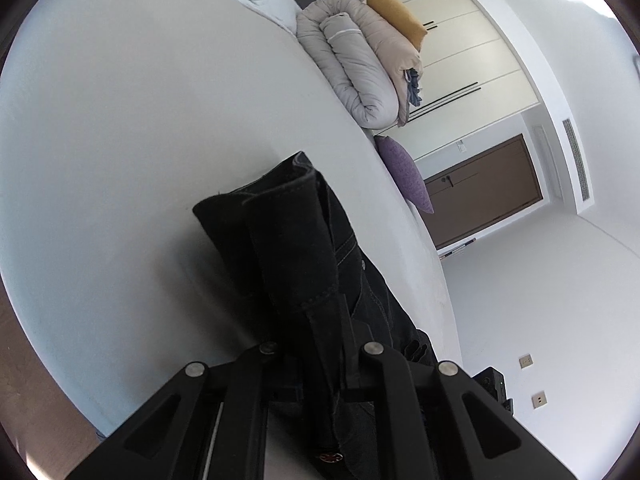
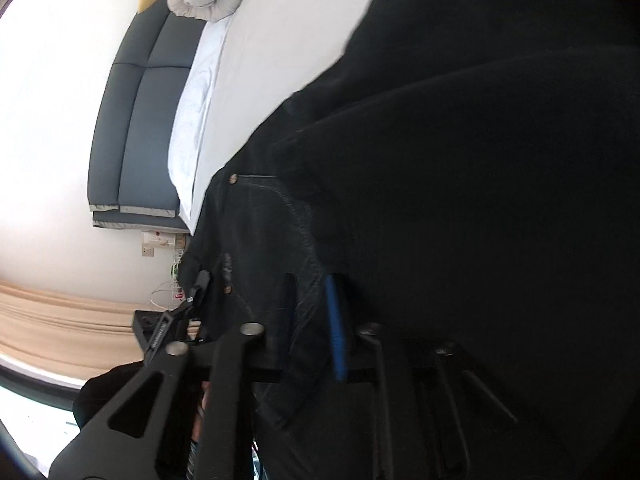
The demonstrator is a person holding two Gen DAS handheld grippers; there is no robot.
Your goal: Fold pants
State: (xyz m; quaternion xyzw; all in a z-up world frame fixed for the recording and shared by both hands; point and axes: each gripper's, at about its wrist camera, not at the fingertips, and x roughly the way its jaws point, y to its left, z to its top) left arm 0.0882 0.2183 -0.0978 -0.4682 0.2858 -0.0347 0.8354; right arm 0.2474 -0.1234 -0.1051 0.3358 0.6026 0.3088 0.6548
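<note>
The black pants [image 1: 296,248] hang from my left gripper [image 1: 332,344], which is shut on a fold of their fabric; the far end rests on the white bed sheet [image 1: 120,120]. In the right wrist view the pants [image 2: 460,180] fill most of the frame, with rivets and pocket stitching showing. My right gripper [image 2: 310,312] is shut on the fabric near the pocket; a blue finger pad [image 2: 335,332] presses against the cloth. The other gripper's black frame [image 2: 176,316] shows at the left. The fingertips of both are mostly hidden by cloth.
A rolled grey duvet [image 1: 352,64], a yellow pillow [image 1: 394,12] and a purple pillow [image 1: 406,174] lie at the bed's far edge. A white pillow [image 2: 196,92] and dark headboard [image 2: 136,120] are by the wall. Wardrobe doors [image 1: 472,60] and a brown door [image 1: 484,192] stand beyond.
</note>
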